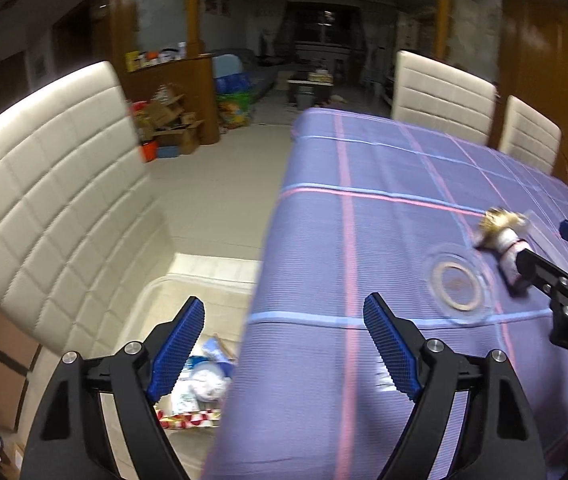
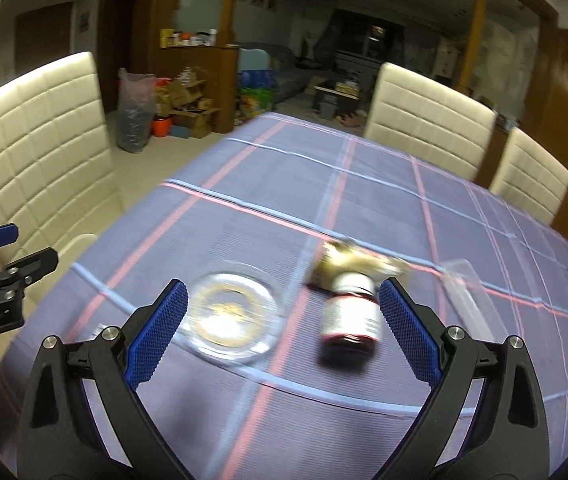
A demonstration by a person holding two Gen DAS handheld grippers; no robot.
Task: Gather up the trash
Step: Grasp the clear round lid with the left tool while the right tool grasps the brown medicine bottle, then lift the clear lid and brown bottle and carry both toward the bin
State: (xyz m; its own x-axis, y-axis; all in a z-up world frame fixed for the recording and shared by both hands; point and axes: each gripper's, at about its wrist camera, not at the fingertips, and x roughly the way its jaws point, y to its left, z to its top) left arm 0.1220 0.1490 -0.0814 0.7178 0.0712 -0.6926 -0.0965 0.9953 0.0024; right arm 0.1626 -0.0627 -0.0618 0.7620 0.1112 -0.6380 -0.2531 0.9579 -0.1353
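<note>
Left gripper gapes empty above the trash-filled bin beside the table; right gripper, wide too, lines up the small bottle.

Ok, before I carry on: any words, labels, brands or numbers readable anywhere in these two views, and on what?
None can be read.
Small bottle lying on the tablecloth: white label, print blurred.
Wrappers in the bin beside the table: printed, too blurred.
Boxes and bottles on the far wooden shelf: too small.
</note>
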